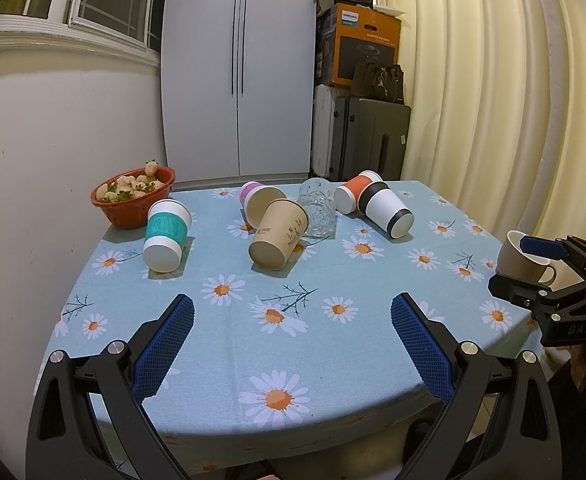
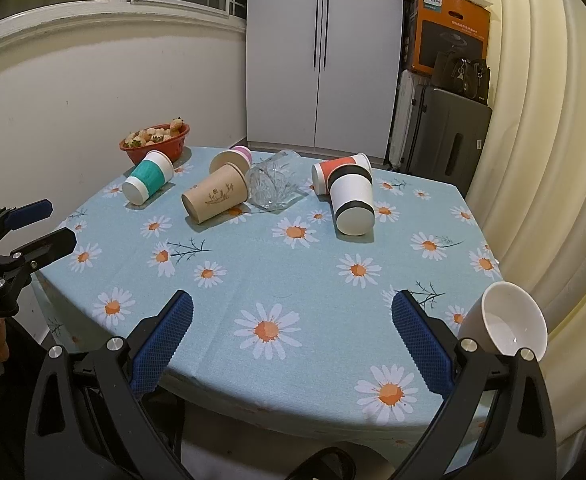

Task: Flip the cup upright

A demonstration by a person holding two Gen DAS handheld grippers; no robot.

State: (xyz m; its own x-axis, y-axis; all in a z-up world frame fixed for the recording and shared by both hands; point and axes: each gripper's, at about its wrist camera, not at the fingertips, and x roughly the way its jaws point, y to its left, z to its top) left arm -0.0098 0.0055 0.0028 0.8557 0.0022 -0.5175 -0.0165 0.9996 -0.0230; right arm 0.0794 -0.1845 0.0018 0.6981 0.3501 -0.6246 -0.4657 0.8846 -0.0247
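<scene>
Several cups lie on their sides on the daisy tablecloth (image 1: 229, 344): a teal-sleeved cup (image 1: 165, 236) (image 2: 149, 182), a brown paper cup (image 1: 279, 234) (image 2: 216, 199), a pink cup (image 1: 249, 192) behind it, a clear glass (image 1: 317, 208) (image 2: 271, 182), an orange cup (image 1: 353, 192) (image 2: 335, 172) and a black-banded white cup (image 1: 387, 210) (image 2: 352, 202). A beige mug (image 1: 523, 258) (image 2: 507, 322) stands upright at the table's right edge. My left gripper (image 1: 293, 314) is open and empty above the near edge. My right gripper (image 2: 293, 314) is open and empty, the mug beside its right finger.
A red bowl of strawberries (image 1: 135, 196) (image 2: 157, 142) sits at the far left corner by the wall. A white cabinet (image 1: 239, 72), suitcases and boxes (image 1: 365, 52) stand behind the table. Curtains (image 1: 493, 100) hang close on the right.
</scene>
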